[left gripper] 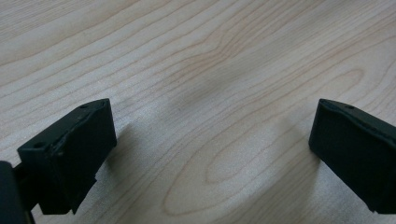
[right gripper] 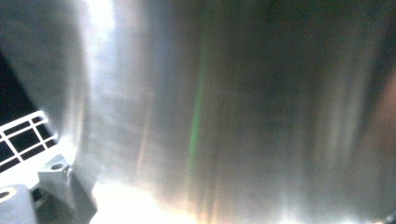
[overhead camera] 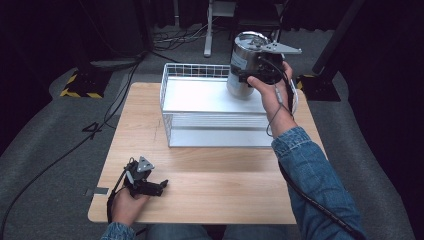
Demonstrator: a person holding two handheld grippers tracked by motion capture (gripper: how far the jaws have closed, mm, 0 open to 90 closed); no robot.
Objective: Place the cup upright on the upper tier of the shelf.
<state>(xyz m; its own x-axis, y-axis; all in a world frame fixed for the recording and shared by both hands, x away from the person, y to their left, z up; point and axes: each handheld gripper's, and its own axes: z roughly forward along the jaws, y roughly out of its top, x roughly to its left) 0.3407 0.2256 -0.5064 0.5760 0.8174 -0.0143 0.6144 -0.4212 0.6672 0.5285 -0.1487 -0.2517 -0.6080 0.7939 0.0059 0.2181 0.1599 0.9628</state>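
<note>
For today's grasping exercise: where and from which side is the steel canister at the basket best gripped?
Grip the steel canister across its smooth round wall, mid-height, coming from the person's side as the right tool does now; the wire basket rim blocks a lower approach.

One wooden worktop (overhead camera: pixel 215 195) carries one white wire basket (overhead camera: pixel 172 107) along its far edge. One stainless steel canister (overhead camera: pixel 241 67) stands at the basket's far right corner. Two grippers show: the left gripper (overhead camera: pixel 161 186) near the worktop's near left corner and the right gripper (overhead camera: pixel 245 76) at the canister.
</note>
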